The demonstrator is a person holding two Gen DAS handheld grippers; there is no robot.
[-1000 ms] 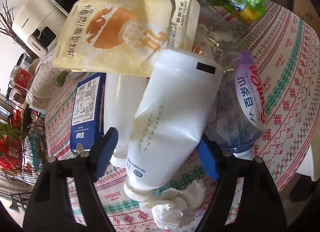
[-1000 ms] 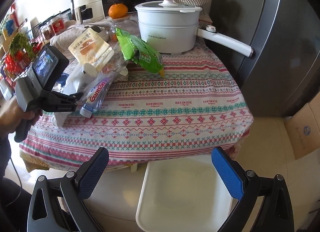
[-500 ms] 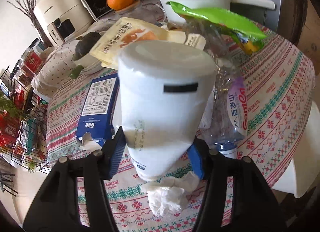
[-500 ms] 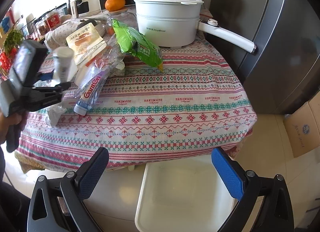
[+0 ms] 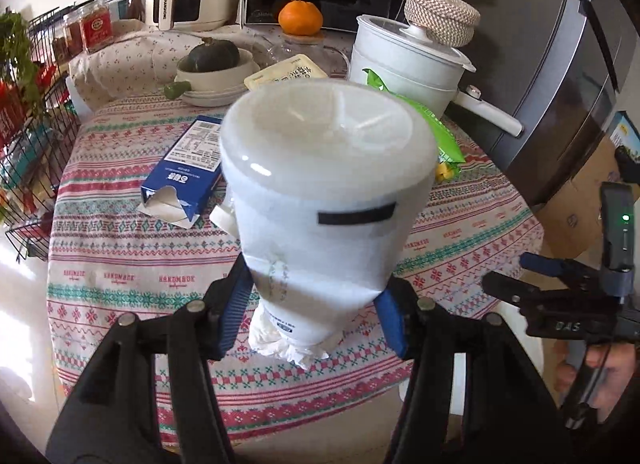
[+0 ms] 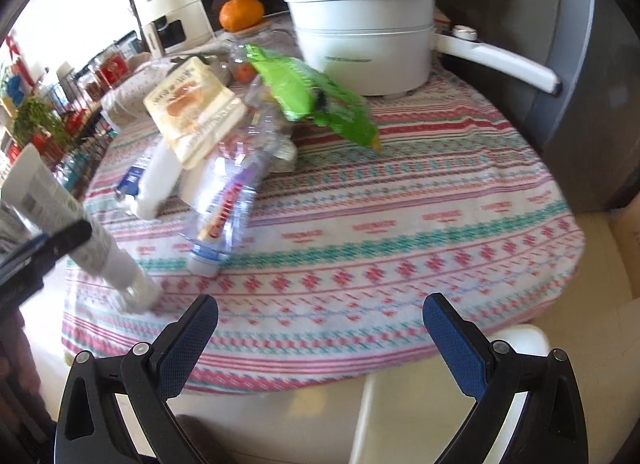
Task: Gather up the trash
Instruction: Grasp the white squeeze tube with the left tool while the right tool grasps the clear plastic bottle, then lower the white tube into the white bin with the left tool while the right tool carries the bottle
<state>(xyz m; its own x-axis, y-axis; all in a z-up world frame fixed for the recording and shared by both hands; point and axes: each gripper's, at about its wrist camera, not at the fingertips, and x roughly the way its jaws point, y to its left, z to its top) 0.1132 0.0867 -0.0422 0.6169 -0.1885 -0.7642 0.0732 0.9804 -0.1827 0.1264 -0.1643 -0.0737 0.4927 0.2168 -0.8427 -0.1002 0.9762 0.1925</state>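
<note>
my left gripper [image 5: 316,312] has its jaws clenched on a white bottle [image 5: 324,200], lifted off the bench.

the bottle stands tilted between my blue pads [image 5: 236,304], its wide base toward the camera, its neck down near a crumpled tissue [image 5: 280,344] on the patterned cloth of the bench [image 5: 120,256]; a torn blue carton [image 5: 188,168] lies just behind; from my right side the same bottle [image 6: 72,224] hangs over the bench's near-left edge; my right gripper [image 6: 320,324] hovers with jaws released, grasping nothing, above a white bin [image 6: 404,416] on the floor; a crushed clear bottle [image 6: 232,192], a beige pouch [image 6: 192,108] and a green bag [image 6: 316,100] lie piled on the bench before a white pot [image 6: 364,44].
</note>
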